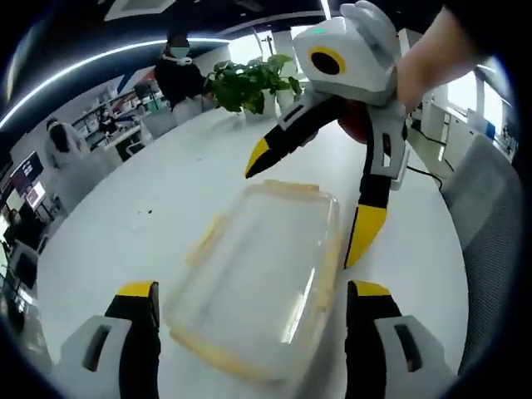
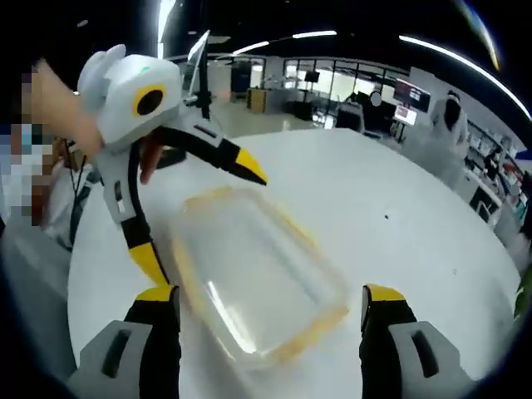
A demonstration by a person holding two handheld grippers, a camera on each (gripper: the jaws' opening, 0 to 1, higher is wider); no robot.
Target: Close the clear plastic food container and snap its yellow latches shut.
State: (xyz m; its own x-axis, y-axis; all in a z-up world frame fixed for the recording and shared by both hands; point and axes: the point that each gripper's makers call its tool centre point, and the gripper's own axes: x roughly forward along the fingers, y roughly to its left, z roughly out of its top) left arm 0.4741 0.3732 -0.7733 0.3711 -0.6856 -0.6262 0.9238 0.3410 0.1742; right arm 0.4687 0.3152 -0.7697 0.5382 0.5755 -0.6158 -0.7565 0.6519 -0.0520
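Clear plastic food container (image 1: 262,278) lying mid-bench (image 1: 150,208), lid resting on. Both hand-held grippers, left (image 1: 253,299) and right (image 2: 270,299), hovering spread, gripping nothing. Container probably light, thin-walled, slippery, sliding if pushed. Judging best hold: yellow latches (image 2: 320,322) along rim, pressing downward.

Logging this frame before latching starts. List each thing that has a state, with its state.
Container: on the white table, lid resting on top; blur hides whether the latches are snapped.
Left gripper: open, fingers either side of the container's near end, not touching it.
Right gripper: open, fingers straddling the container's opposite end, nothing held.
Plant: upright at the table's far edge.
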